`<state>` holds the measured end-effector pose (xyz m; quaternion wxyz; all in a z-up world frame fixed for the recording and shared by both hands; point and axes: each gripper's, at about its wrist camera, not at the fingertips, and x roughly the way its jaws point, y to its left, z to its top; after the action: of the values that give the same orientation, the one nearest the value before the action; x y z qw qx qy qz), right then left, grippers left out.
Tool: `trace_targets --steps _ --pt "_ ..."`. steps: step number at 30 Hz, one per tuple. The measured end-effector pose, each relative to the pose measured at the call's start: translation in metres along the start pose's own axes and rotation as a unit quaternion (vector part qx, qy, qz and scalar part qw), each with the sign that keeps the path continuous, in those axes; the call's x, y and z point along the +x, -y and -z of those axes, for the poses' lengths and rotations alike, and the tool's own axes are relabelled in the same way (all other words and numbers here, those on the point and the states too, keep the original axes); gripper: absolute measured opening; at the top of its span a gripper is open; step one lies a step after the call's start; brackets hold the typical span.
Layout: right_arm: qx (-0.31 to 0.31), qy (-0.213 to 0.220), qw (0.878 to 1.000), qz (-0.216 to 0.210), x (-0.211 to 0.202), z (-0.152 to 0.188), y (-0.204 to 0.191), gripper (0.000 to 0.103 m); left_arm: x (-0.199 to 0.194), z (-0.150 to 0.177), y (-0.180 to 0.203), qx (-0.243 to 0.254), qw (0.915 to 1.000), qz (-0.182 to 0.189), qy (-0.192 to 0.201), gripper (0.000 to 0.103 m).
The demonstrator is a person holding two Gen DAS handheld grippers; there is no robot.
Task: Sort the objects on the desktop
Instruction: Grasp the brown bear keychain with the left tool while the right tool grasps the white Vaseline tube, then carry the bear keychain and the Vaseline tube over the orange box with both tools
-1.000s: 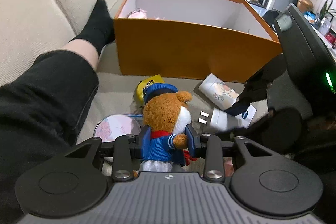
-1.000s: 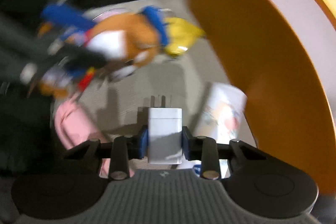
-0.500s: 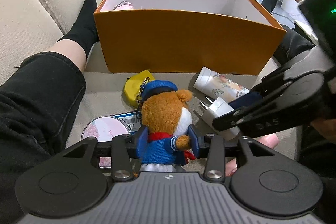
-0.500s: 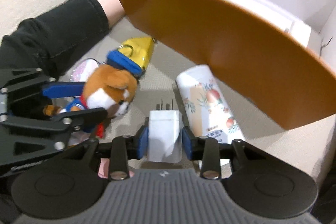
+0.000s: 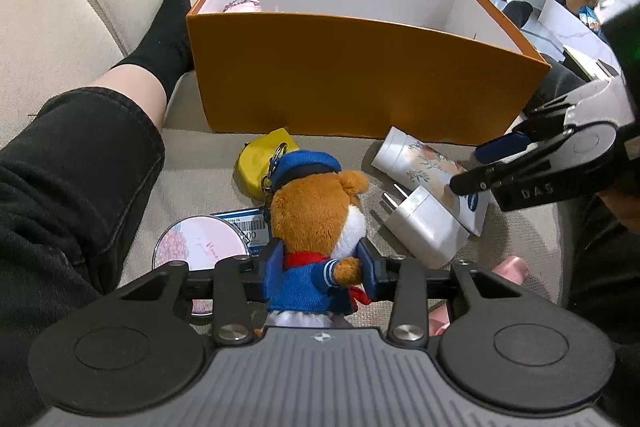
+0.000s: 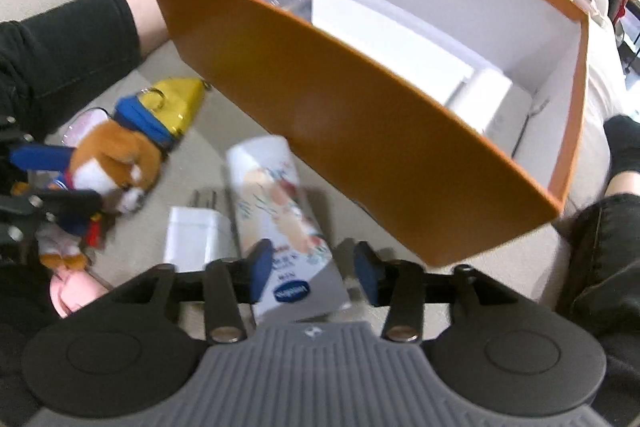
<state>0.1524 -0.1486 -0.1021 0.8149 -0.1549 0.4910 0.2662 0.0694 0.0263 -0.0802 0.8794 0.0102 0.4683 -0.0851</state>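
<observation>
Left wrist: white charger [image 5: 428,227] lies flat, prongs toward orange box [image 5: 360,75].

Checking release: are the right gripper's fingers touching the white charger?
Apart. In the right wrist view the right gripper, just opened, straddles the floral tube; the white charger lies outside its fingers.

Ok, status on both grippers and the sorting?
Left gripper shut on plush toy. Right gripper opening, astride tube. Charger loose. Orange box unobstructed.
</observation>
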Motion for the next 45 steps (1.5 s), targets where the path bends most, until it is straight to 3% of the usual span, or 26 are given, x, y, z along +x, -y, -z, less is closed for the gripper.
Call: trace_targets --steps 3,6,10,14,16,19,22,28,34,37,40,45 --pt "0.046 -0.002 0.998 -0.034 0.007 0.004 0.017 0.055 0.001 -0.001 0.000 0.002 1.0000 0.000 -0.003 0.045" --pt "0.100 -0.004 0.992 -0.076 0.015 0.008 0.035 0.063 0.002 -0.002 0.001 0.004 1.0000 -0.001 -0.005 0.045" --pt "0.094 0.001 0.993 -0.076 0.010 0.019 0.022 0.061 0.003 -0.003 0.001 0.001 1.0000 0.000 -0.007 0.045" --pt "0.039 0.019 0.999 -0.025 0.003 0.024 -0.006 0.059 0.003 -0.002 0.001 0.000 1.0000 -0.001 -0.007 0.045" --pt "0.042 0.021 0.999 -0.025 -0.002 0.025 -0.008 0.053 0.002 -0.001 0.000 -0.001 1.0000 -0.001 -0.007 0.045" --pt "0.044 0.033 0.998 -0.027 -0.015 0.027 -0.012 0.020 0.003 -0.001 -0.001 -0.005 1.0000 0.000 -0.009 0.045" --pt "0.048 0.043 0.997 -0.045 -0.033 0.027 -0.011 0.011 0.003 -0.001 -0.001 -0.007 0.9999 0.000 -0.008 0.045" --pt "0.037 0.073 0.995 -0.055 -0.057 0.024 -0.015 0.010 0.000 0.001 -0.003 -0.015 0.9999 0.005 -0.001 0.044" --pt "0.003 0.059 0.998 -0.033 -0.036 0.041 -0.034 0.010 -0.001 0.002 -0.003 -0.016 0.9999 0.006 0.000 0.044" --pt "0.021 0.048 0.998 -0.026 -0.025 0.051 -0.035 0.010 -0.001 0.002 -0.003 -0.017 0.9998 0.007 0.000 0.044" --pt "0.042 0.065 0.996 -0.032 -0.031 0.055 -0.030 0.004 -0.002 0.002 -0.004 -0.021 0.9997 0.009 0.002 0.043" --pt "0.053 0.108 0.992 -0.022 -0.059 0.052 -0.021 0.003 -0.013 0.001 -0.003 -0.022 0.9995 0.008 0.023 0.041"
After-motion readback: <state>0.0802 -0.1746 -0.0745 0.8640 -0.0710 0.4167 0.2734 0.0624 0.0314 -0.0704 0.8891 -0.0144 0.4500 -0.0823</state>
